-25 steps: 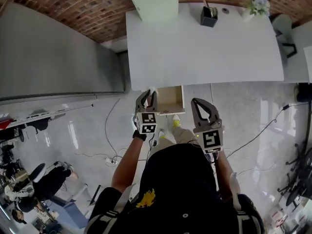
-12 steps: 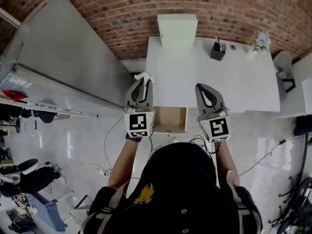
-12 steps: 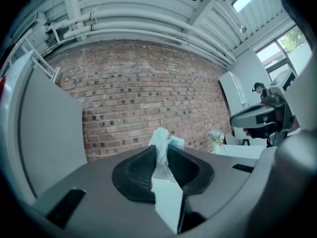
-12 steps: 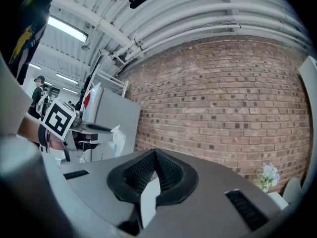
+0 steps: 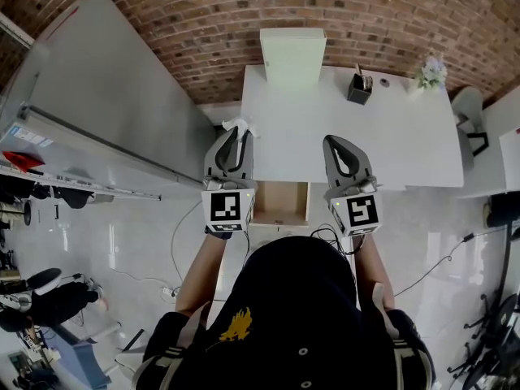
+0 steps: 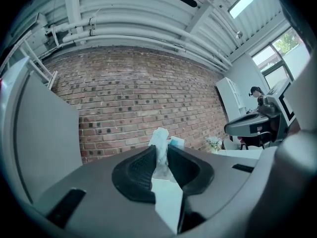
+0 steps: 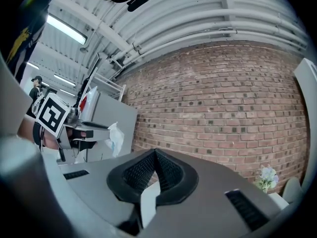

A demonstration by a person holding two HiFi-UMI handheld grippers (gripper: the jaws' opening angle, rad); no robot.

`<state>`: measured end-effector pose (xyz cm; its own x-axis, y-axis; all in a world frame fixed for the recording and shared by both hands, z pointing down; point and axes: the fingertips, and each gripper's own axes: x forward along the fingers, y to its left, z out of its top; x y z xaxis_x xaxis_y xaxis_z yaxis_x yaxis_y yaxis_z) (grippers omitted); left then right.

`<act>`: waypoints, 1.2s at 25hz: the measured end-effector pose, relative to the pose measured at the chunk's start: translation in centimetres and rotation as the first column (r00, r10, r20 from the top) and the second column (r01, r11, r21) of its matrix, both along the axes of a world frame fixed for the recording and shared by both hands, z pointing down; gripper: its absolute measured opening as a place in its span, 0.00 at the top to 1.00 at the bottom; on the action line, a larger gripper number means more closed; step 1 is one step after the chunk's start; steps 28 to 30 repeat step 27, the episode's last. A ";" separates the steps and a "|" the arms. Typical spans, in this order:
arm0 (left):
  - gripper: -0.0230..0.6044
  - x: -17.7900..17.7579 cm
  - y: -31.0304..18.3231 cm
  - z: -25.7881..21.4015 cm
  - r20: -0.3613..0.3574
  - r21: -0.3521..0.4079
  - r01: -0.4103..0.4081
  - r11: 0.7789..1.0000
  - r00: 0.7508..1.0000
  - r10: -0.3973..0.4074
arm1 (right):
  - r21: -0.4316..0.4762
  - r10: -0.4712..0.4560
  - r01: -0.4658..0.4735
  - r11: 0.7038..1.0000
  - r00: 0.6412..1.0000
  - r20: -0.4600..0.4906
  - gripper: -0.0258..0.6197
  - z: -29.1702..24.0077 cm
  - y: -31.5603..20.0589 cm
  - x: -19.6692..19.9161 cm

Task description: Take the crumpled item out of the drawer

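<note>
A crumpled white tissue [image 5: 236, 124] sticks out of my left gripper [image 5: 237, 134], which is shut on it and held up beside the left edge of the white desk [image 5: 390, 136]. In the left gripper view the tissue [image 6: 159, 144] is pinched between the two dark pads [image 6: 140, 165]. Below and between my hands the wooden drawer [image 5: 279, 202] stands open and looks bare inside. My right gripper [image 5: 335, 142] hangs over the desk's front edge, shut with nothing in it [image 7: 154, 154]. The right gripper view also catches the left gripper [image 7: 81, 133] and the tissue [image 7: 115, 137].
On the desk stand a pale cabinet [image 5: 292, 54] at the back, a black pen holder [image 5: 359, 86] and a small flower pot [image 5: 430, 72]. A brick wall [image 5: 203, 23] runs behind. A grey partition [image 5: 106, 112] stands at the left. Cables [image 5: 183, 242] lie on the floor.
Both grippers have risen from the drawer's level to desk height, and the left one has carried the tissue up and away from the drawer. The head view has tilted towards the wall.
</note>
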<state>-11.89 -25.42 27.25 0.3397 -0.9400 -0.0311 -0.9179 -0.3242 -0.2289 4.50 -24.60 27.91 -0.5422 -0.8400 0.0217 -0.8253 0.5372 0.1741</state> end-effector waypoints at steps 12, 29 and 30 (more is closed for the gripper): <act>0.83 1.2 1.8 0.0 -0.006 0.014 -0.028 1.000 1.000 0.028 | 0.020 -0.012 0.012 1.000 1.000 -0.020 0.92 0.2 2.0 -0.3; 0.83 4.9 1.9 0.5 0.008 0.004 -0.091 0.996 0.996 0.091 | 0.004 0.038 -0.038 0.999 0.999 -0.005 0.92 0.4 2.8 3.0; 0.83 4.9 1.9 0.5 0.008 0.004 -0.091 0.996 0.996 0.091 | 0.004 0.038 -0.038 0.999 0.999 -0.005 0.92 0.4 2.8 3.0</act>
